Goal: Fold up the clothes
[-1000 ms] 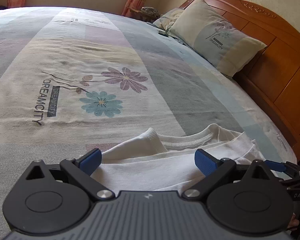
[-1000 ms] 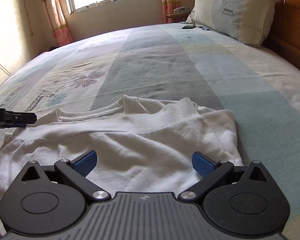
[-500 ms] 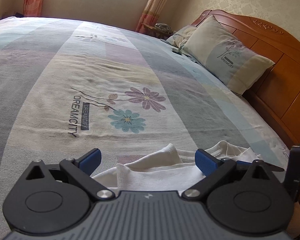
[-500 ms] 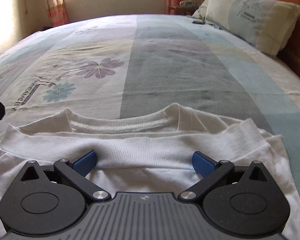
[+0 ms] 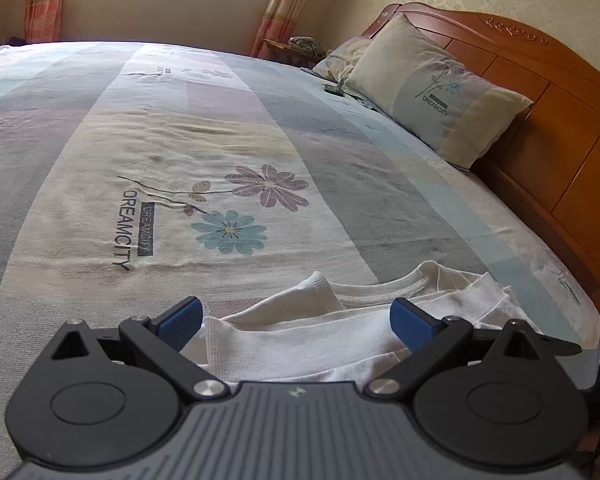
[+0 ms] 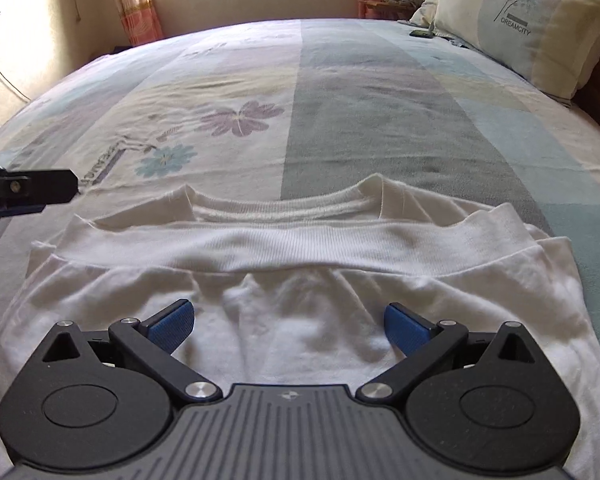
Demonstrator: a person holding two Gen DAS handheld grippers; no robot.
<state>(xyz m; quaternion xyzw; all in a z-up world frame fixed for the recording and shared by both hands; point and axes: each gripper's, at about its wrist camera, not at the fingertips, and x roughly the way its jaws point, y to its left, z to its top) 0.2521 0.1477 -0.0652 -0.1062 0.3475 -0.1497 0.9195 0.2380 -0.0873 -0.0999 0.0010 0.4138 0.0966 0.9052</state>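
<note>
A white sweatshirt (image 6: 300, 292) lies folded on the bed, its ribbed hem laid across just below the collar (image 6: 284, 206). My right gripper (image 6: 288, 326) hovers open over the middle of it, nothing between its blue pads. In the left wrist view the same sweatshirt (image 5: 320, 336) shows as a bunched white fold, and my left gripper (image 5: 296, 320) stands open above its left edge. The left gripper's fingers (image 6: 32, 192) also poke in at the left of the right wrist view, beside the garment.
The bed sheet (image 5: 180, 152) is striped with flower prints and lettering. A pillow (image 5: 436, 92) leans on the wooden headboard (image 5: 560, 92) at the right. A small dark object (image 6: 420, 33) lies near the pillow. A window and curtains stand at the far wall.
Both grippers have pulled back and risen from the garment. The hem, once bunched near the right gripper, now lies flat across the sweatshirt below the collar.
</note>
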